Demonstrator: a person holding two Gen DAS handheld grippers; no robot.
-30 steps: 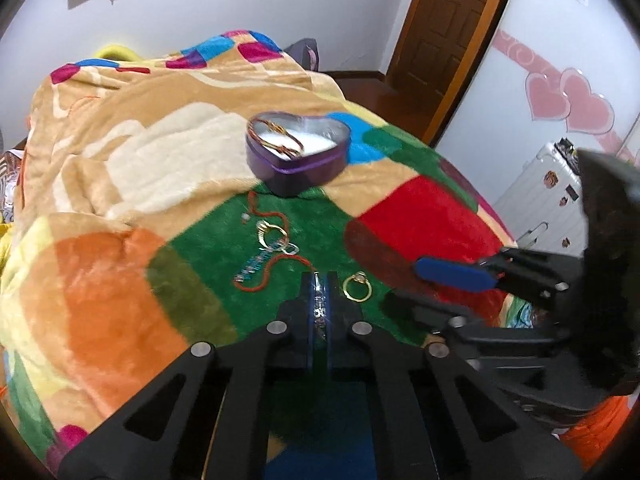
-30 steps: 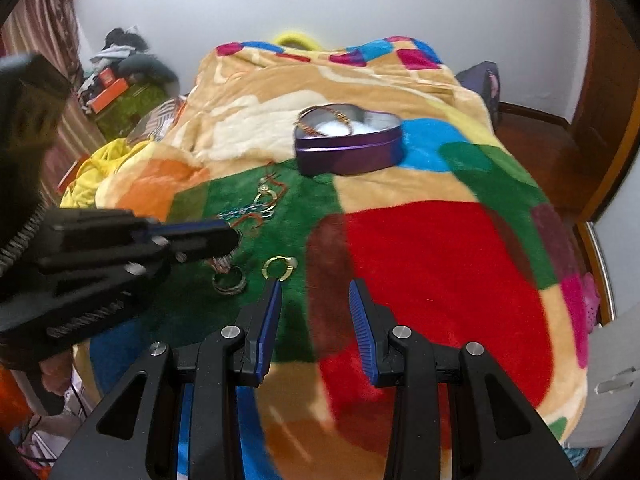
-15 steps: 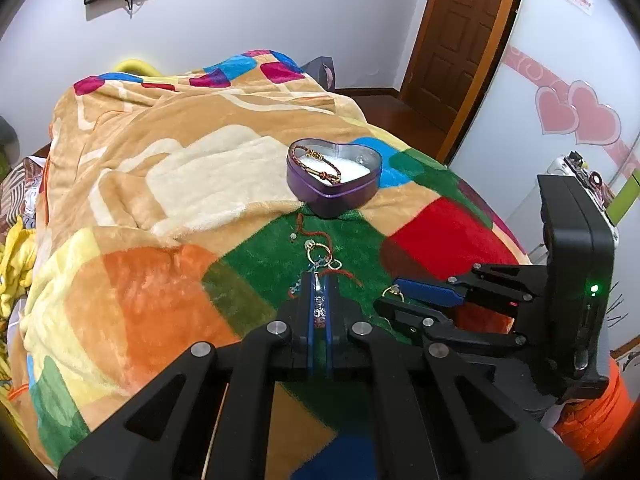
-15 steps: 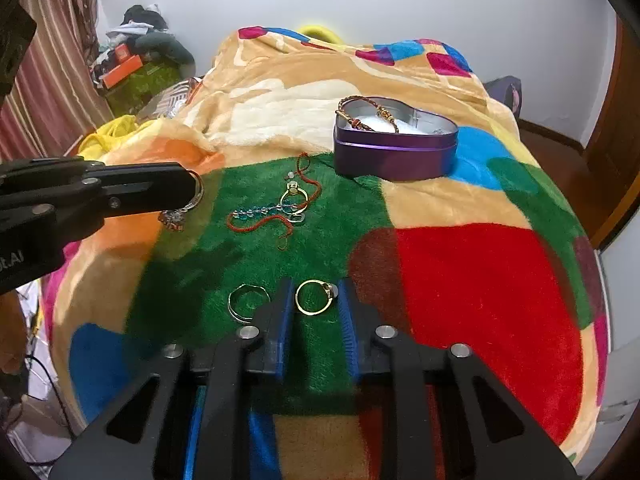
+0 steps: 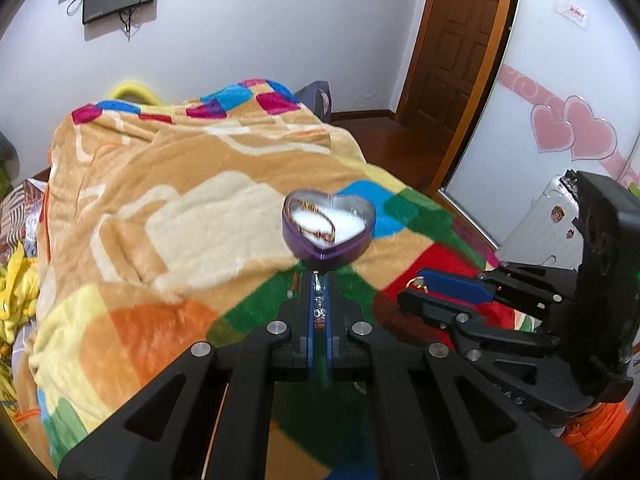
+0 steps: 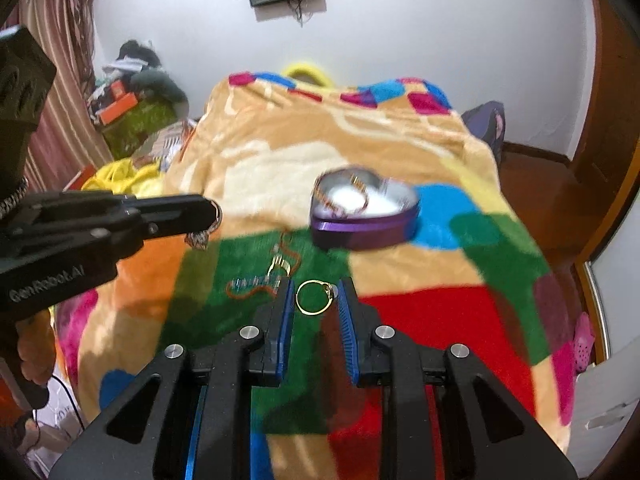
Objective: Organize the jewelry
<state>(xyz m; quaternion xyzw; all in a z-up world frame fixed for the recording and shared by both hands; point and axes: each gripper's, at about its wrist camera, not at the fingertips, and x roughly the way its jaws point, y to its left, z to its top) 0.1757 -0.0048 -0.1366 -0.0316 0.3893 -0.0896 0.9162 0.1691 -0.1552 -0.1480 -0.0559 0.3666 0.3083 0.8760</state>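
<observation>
- A silver jewelled ring (image 5: pixel 319 307) is being pinched in the fully closed left claw (image 5: pixel 319 300).
- A thin gold ring (image 6: pixel 315 297) is being gripped between the right claw (image 6: pixel 316 300) pads, above the multicoloured fleece bed blanket (image 6: pixel 420 320), near the purple heart-shaped tin (image 6: pixel 366 216).

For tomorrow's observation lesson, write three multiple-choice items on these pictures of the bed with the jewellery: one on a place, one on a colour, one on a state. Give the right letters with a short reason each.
1. Where is the beaded bracelet?
A. inside the heart-shaped tin
B. on the red patch of the blanket
C. on the floor

2. What colour is the outer wall of the heart-shaped tin?
A. yellow
B. purple
C. white

3. What is the right gripper doing?
A. standing wide open and empty
B. closed on a gold ring
C. closed on the red cord

Answers:
1. A: the bracelet lies on the white lining within the tin's rim.
2. B: the wall shows purple in both views, above the blanket.
3. B: the gold ring sits pinched between the blue pads, lifted off the blanket; the red cord lies on the green patch.
</observation>
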